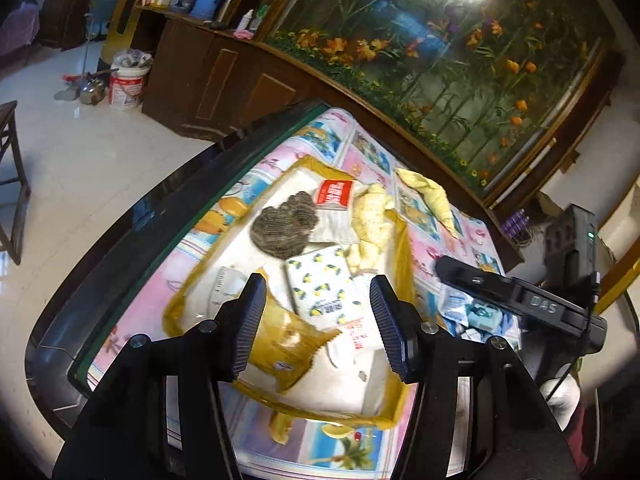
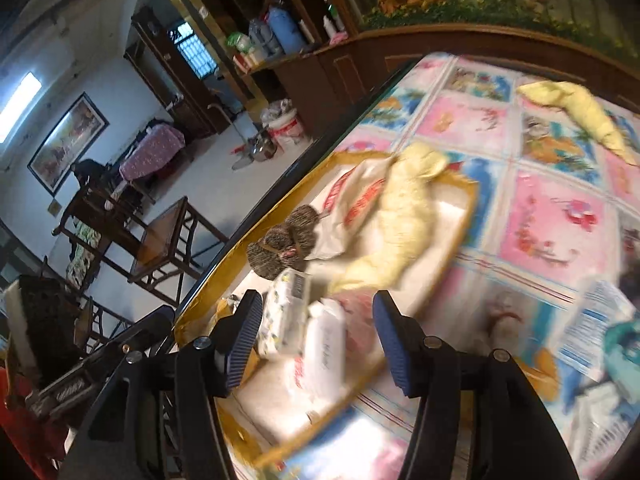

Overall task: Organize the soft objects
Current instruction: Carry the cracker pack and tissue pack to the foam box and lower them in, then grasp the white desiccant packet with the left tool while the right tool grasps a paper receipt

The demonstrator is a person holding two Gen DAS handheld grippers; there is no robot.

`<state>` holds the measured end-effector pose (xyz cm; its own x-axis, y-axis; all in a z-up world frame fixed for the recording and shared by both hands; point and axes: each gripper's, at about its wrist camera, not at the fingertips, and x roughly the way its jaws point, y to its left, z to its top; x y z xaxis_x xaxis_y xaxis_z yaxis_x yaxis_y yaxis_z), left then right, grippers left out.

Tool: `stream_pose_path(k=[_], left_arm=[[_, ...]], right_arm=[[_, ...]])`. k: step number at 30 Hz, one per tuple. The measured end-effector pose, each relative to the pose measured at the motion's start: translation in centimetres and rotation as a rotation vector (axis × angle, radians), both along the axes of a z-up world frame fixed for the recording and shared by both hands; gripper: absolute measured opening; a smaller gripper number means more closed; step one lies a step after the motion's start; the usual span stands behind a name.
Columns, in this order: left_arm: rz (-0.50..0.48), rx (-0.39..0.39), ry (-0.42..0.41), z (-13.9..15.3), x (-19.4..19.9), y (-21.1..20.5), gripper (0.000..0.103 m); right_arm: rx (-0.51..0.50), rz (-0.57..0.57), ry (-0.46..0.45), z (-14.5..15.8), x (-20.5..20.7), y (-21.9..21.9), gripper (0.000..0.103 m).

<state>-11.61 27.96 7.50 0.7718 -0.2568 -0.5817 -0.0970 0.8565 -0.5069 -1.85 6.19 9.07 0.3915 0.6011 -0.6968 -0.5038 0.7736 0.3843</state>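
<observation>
A white tray with a yellow rim (image 1: 406, 248) (image 2: 470, 200) lies on the patterned tablecloth. In it lie a grey knitted pouch (image 1: 284, 224) (image 2: 282, 246), a red-and-white packet (image 1: 334, 196), a lemon-print tissue pack (image 1: 324, 288) (image 2: 286, 312), a yellow snack bag (image 1: 286, 346) and a pale yellow cloth (image 1: 372, 220) (image 2: 404, 216). A second yellow cloth (image 1: 430, 196) (image 2: 580, 116) lies on the table beyond the tray. My left gripper (image 1: 318, 328) is open and empty above the tray. My right gripper (image 2: 316, 332) is open and empty over the tray's near end; its body (image 1: 520, 300) shows in the left wrist view.
Blue-and-white wipe packets (image 1: 472, 312) (image 2: 600, 320) lie on the tablecloth right of the tray. The dark glass table edge (image 1: 168, 208) runs along the left. A wooden cabinet (image 1: 224, 76) and a white bucket (image 1: 126, 84) stand beyond; wooden chairs (image 2: 168, 240) stand on the floor.
</observation>
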Motion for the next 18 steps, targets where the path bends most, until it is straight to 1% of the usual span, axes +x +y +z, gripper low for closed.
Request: stream_pose_path(k=[1,3,4,5,6,7,8,10,11,13,16,18], left_arm=[[-0.015,0.004,-0.012,0.3,-0.2,-0.4,0.054],[-0.059,0.023,-0.024,0.7,-0.4,-1.8,0.054],[-0.082,0.030,-0.027,0.9,-0.4,-2.6,0.054],[-0.109,0.038,-0.032,1.1,-0.4,-3.5,0.054],[-0.137,0.050,-0.033,1.3,-0.3,-4.6,0.054],[-0.160,0.059,-0.033,1.4,-0.1,-5.5,0.054],[-0.184,0.063,-0.032,1.4,0.0,-6.6,0.054],[-0.238,0.080,-0.020,1.3,0.2,-8.8,0.054],[-0.260,0.093,-0.012,1.2,0.2,-9.8,0.054],[-0.317,0.134,0.009,0.8,0.3,-12.3,0.054],[-0.423,0.231,0.052,-0.3,0.4,-16.7,0.054],[-0.491,0.314,0.084,-1.3,0.4,-19.7,0.054]], right_arm=[[0.004,-0.024,-0.031,0.6,-0.6,-1.4,0.057],[0.002,-0.099,-0.118,2.2,-2.7,-5.8,0.058],[-0.013,-0.145,-0.159,2.7,-3.5,-7.9,0.065],[-0.035,-0.206,-0.201,3.1,-4.3,-10.3,0.075],[-0.052,-0.265,-0.226,3.1,-4.9,-12.6,0.082],[-0.065,-0.328,-0.232,2.8,-5.2,-15.1,0.083],[-0.080,-0.384,-0.214,2.2,-5.3,-17.4,0.083],[-0.097,-0.466,-0.125,0.4,-4.9,-21.4,0.083],[-0.084,-0.501,-0.069,-0.9,-4.7,-23.4,0.083],[-0.058,-0.530,-0.001,-2.6,-4.9,-25.7,0.083],[-0.044,-0.512,0.051,-4.8,-5.7,-26.4,0.083],[-0.017,-0.477,0.075,-5.5,-5.6,-25.7,0.083]])
